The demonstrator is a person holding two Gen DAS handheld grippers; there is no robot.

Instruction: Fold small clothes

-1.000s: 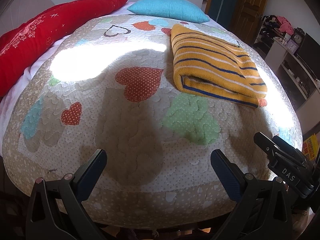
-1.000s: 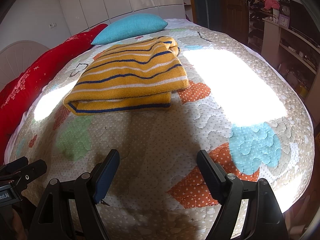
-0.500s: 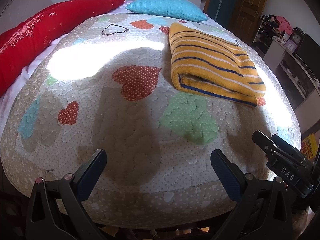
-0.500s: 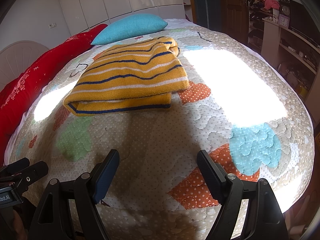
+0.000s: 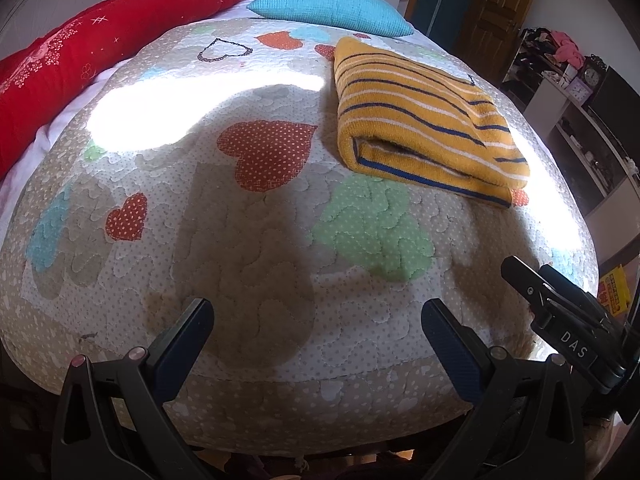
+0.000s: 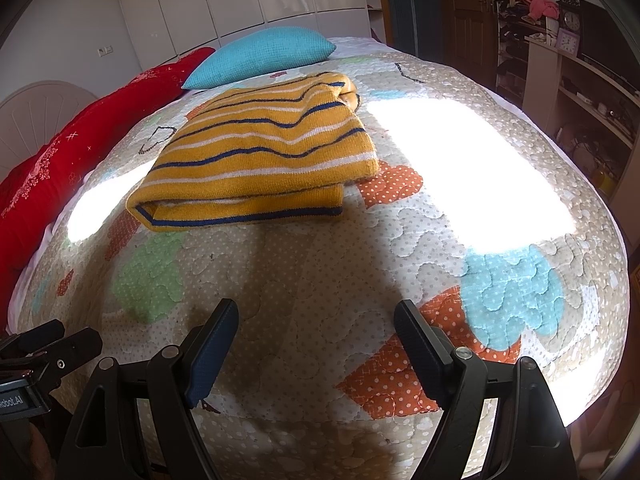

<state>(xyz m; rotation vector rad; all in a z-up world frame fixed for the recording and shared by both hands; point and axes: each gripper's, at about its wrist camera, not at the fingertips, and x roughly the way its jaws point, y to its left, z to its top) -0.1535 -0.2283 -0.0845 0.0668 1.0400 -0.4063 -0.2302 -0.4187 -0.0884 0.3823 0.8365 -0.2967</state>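
The left gripper (image 5: 316, 322) has drifted slightly since a second ago, fingers spread and empty over the quilt (image 5: 260, 264). Beyond, the folded striped sweater (image 5: 420, 120) lies unmoved on the quilt below the blue pillow (image 5: 332, 8). The right gripper (image 6: 316, 328) hovers as before, jaws wide, nothing between them.

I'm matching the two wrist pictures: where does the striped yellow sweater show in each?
Left wrist view: the sweater lies folded at upper right, on the quilt.
Right wrist view: the sweater sits upper left of centre.
Shared landmark: the blue pillow just beyond it.
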